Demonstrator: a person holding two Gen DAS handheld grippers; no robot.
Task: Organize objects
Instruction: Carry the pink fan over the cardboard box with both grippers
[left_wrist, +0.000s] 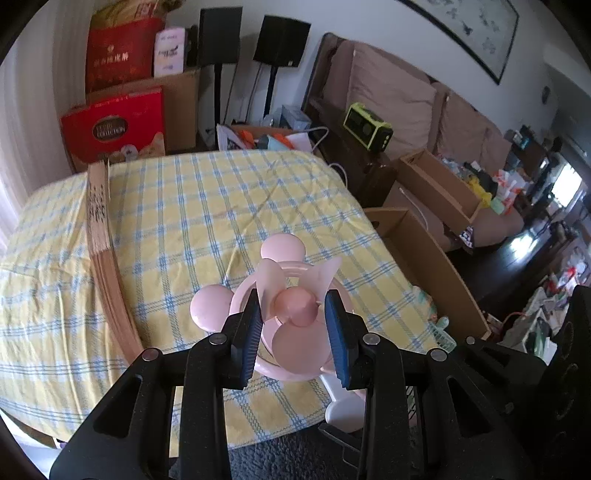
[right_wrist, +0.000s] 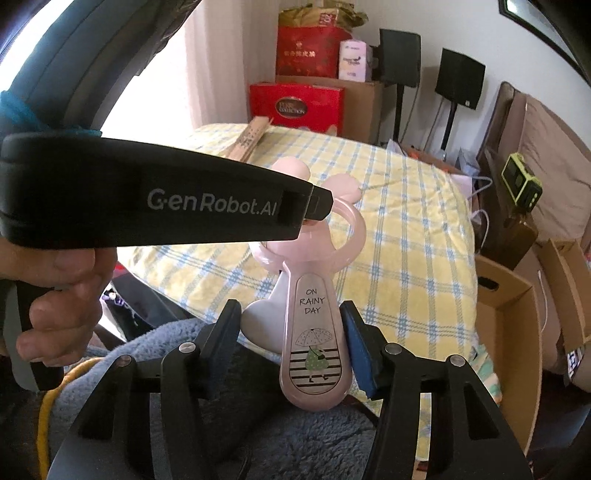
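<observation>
Gripper, left (left_wrist: 293, 334), is seen half-open astride the pink fan (left_wrist: 291, 314) head w/o clamping, while the right gripper (right_wrist: 291, 343) brackets its handle, long axis running fwd over the bed (left_wrist: 177, 206) edge.

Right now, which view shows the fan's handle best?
The right wrist view: the handle runs lengthwise between the right gripper fingers, its "ON RAINY DAY" label fully readable. The left wrist view looks down on the fan blades and ears; the left gripper hides most of the handle.
</observation>
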